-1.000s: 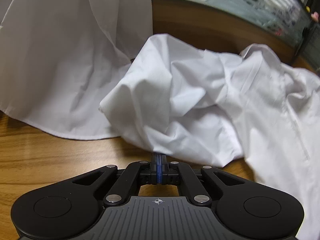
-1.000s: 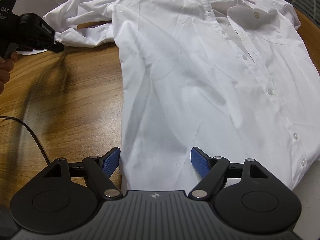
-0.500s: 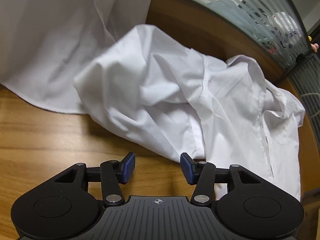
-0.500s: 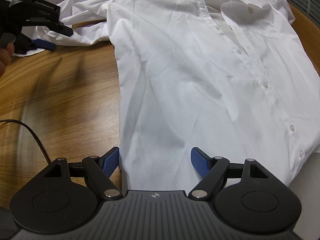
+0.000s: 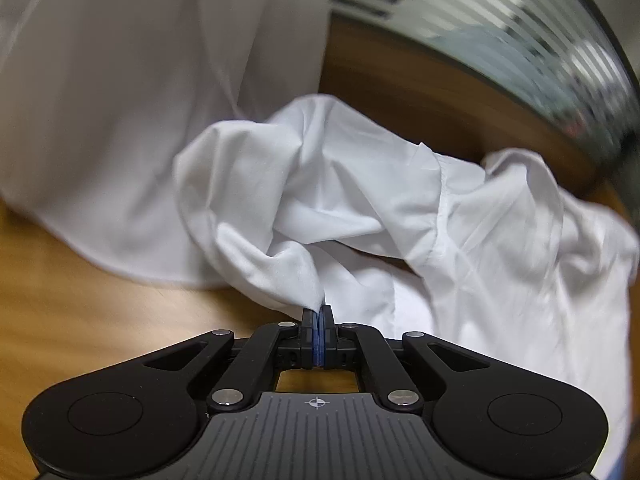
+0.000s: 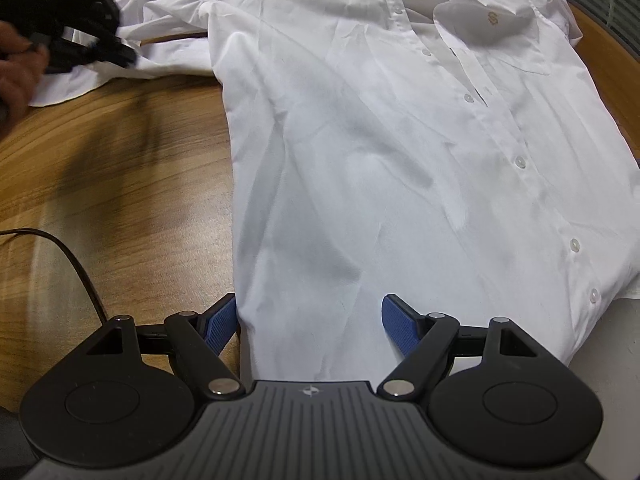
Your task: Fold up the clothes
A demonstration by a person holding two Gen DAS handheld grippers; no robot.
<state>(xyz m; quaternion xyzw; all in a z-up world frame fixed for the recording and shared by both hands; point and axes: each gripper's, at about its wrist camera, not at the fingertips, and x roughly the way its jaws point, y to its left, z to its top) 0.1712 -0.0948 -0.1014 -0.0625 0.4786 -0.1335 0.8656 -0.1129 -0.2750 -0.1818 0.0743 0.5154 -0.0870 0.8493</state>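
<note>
A white button-up shirt [image 6: 400, 152] lies front-up on the wooden table, collar at the far right, buttons running down its right side. Its sleeve [image 5: 320, 200] is bunched in the left wrist view, and my left gripper [image 5: 318, 312] is shut on a fold of that sleeve's edge. In the right wrist view the left gripper [image 6: 100, 48] shows at the top left, held by a hand [image 6: 16, 76], at the sleeve's end. My right gripper [image 6: 308, 320] is open, its blue pads [image 6: 398, 320] straddling the shirt's lower hem.
Another white garment [image 5: 120, 100] drapes at the back left in the left wrist view. A black cable [image 6: 72, 264] curls over the wooden table [image 6: 120, 184] at the left. A glass partition with blinds [image 5: 500, 32] runs behind the table's far edge.
My left gripper opened half a second ago, then shut on the sleeve's edge, pulling it into a peak. The right gripper stayed open at the hem.
</note>
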